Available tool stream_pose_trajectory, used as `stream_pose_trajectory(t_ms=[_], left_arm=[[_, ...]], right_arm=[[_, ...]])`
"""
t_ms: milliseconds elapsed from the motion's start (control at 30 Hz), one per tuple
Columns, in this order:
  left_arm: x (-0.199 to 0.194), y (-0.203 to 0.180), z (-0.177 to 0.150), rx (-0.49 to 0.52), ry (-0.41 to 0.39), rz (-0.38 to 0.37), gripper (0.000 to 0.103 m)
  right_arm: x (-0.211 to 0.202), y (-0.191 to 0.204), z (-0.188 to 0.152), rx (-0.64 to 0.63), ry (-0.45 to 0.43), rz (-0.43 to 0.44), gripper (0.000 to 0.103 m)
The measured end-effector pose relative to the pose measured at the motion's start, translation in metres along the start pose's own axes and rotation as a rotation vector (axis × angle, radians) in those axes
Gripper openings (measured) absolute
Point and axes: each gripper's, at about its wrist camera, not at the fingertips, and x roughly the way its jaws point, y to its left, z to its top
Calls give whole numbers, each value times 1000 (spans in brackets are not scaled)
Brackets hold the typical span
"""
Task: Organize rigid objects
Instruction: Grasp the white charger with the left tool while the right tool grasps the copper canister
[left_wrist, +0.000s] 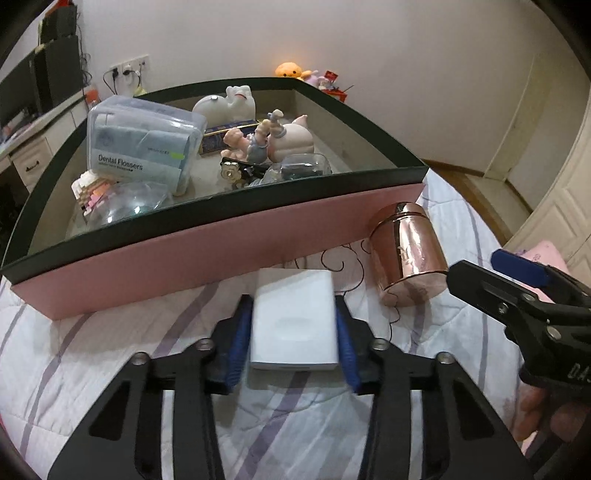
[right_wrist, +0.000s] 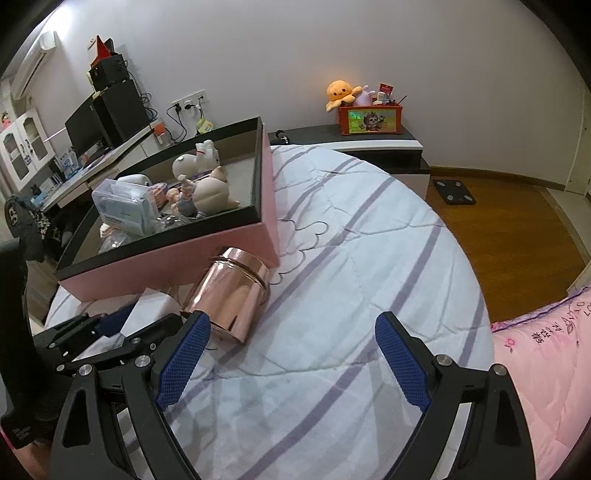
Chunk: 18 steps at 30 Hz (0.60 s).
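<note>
A flat white box (left_wrist: 293, 317) lies on the striped bedsheet just in front of the pink storage box (left_wrist: 221, 243). My left gripper (left_wrist: 293, 306) is shut on it, with a blue pad pressed against each long side. To its right, a shiny copper canister (left_wrist: 406, 251) lies tilted on its side against the pink box's corner. In the right wrist view the canister (right_wrist: 232, 291) sits just beyond my right gripper's left finger. My right gripper (right_wrist: 291, 325) stands open over bare sheet, holding nothing. The white box (right_wrist: 151, 310) shows partly behind the canister.
The pink box holds a Dental Flossers tub (left_wrist: 140, 144), ceramic figurines (left_wrist: 273, 140) and clear plastic cases. A pink quilt (right_wrist: 535, 362) lies at the right. A nightstand with a red bin (right_wrist: 369, 118) stands beyond the bed, and a scale (right_wrist: 454, 192) is on the wooden floor.
</note>
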Motion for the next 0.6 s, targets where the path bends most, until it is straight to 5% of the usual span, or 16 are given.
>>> stream_pose_trajectory(t_ms=[233, 500, 567, 600], left_arm=[[-16, 18, -14, -29, -7, -5, 41], [-29, 33, -29, -55, -15, 18, 41], [-33, 35, -31, -58, -17, 23, 41], [-36, 37, -32, -60, -19, 25, 41]], right_arm=[[1, 16, 3, -22, 14, 61, 92], [48, 37, 12, -47, 84, 39, 91], [52, 41, 11, -70, 72, 8, 81], [50, 42, 10, -81, 67, 4, 64]])
